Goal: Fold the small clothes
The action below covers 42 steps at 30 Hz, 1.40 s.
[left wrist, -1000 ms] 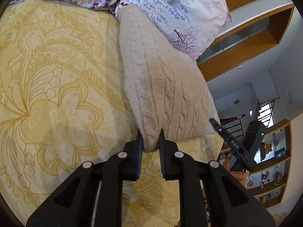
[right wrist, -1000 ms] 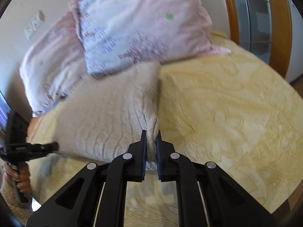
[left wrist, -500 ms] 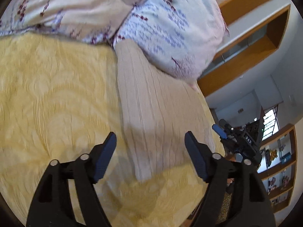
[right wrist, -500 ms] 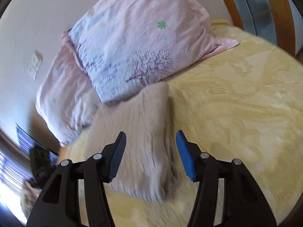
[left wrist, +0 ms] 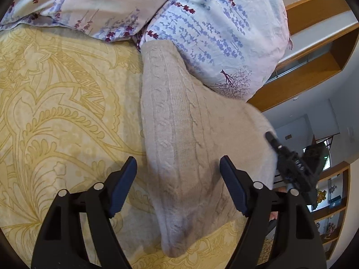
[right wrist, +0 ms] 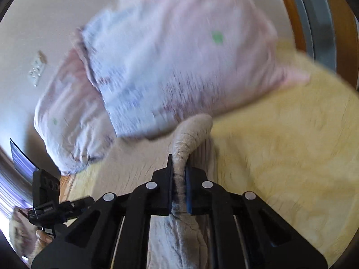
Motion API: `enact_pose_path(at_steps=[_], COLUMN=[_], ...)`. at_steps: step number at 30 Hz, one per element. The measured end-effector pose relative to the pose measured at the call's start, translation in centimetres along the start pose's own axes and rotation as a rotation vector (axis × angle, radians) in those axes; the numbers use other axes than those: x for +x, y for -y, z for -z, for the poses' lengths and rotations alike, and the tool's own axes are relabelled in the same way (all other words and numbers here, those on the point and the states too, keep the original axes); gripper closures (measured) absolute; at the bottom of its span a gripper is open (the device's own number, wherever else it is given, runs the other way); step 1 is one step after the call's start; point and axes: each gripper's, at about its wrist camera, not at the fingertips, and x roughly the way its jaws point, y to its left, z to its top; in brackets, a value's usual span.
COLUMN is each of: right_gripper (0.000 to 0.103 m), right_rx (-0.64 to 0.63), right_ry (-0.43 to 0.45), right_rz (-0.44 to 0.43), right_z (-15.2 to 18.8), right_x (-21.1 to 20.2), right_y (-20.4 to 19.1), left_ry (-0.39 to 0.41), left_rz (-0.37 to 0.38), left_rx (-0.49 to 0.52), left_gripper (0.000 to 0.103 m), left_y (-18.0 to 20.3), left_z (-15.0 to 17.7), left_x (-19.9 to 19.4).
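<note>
A beige cable-knit sweater [left wrist: 184, 139] lies folded on the yellow patterned bedspread [left wrist: 60, 121], its far end against the floral pillows. My left gripper [left wrist: 178, 185] is open, hovering over the sweater's near end with its jaws to either side. My right gripper [right wrist: 178, 180] is shut on an edge of the sweater [right wrist: 190, 139], lifting a ridge of fabric; this view is blurred. The right gripper also shows at the right edge of the left wrist view [left wrist: 289, 163].
Two floral pillows [left wrist: 208, 29] lean at the head of the bed. A wooden headboard with glass panels [left wrist: 314, 67] stands behind. Shelves with small items [left wrist: 332, 201] are beyond the bed's edge. The left gripper handle [right wrist: 47, 199] shows at the lower left of the right wrist view.
Both grippers let go of the sweater and opened half a second ago. Since then the right gripper has shut on the sweater's edge; the left stays open and has moved closer.
</note>
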Motion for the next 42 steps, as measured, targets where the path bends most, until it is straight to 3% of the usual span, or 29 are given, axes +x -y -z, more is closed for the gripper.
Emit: enact_pose_path(at_steps=[2, 5, 9, 10, 12, 13, 14, 24, 34, 36, 38, 42], right_gripper=[0.095, 0.095, 0.093, 0.087, 0.065, 0.046, 0.040, 0.039, 0.041, 0.047, 0.062, 0.071], right_rx=[-0.010, 0.045, 0.122, 0.151, 0.225, 0.266, 0.293, 0.354, 0.326, 0.303, 0.302, 0.319], right_ry=[-0.022, -0.155, -0.163, -0.160, -0.164, -0.161, -0.156, -0.308, -0.350, -0.353, -0.354, -0.329], right_rz=[0.066, 0.160, 0.112, 0.090, 0.053, 0.019, -0.017, -0.117, -0.240, -0.239, -0.261, -0.327], right_z=[0.1, 1.7, 1.8, 1.6, 1.4, 1.3, 1.3, 2.7, 3.5, 3.8, 4.1, 4.5], right_x=[1.0, 4.9, 4.8, 4.3, 3.2, 2.7, 2.2, 4.0, 5.6, 5.9, 6.1, 5.2], right_y=[0.6, 3.0, 4.0, 4.3, 5.2, 5.6, 6.0, 6.9, 5.8, 5.1, 4.8, 4.7], left_ry=[-0.001, -0.010, -0.014, -0.014, -0.010, -0.008, -0.006, -0.042, -0.027, -0.027, -0.027, -0.015], left_rz=[0.010, 0.014, 0.023, 0.024, 0.033, 0.041, 0.050, 0.092, 0.088, 0.086, 0.091, 0.124], left_rx=[0.003, 0.008, -0.002, -0.004, -0.010, -0.013, -0.018, -0.078, -0.079, -0.087, -0.105, -0.113], left_gripper=[0.025, 0.025, 0.025, 0.025, 0.025, 0.025, 0.025, 0.025, 0.027, 0.032, 0.041, 0.058], left_y=[0.2, 0.3, 0.1, 0.1, 0.1, 0.1, 0.0, -0.2, 0.2, 0.2, -0.1, -0.6], left_z=[0.0, 0.0, 0.0, 0.0, -0.2, -0.2, -0.3, -0.4, -0.7, -0.7, -0.6, -0.5], left_x=[0.2, 0.8, 1.0, 1.0, 0.9, 0.9, 1.0, 2.6, 3.3, 3.5, 3.6, 2.8])
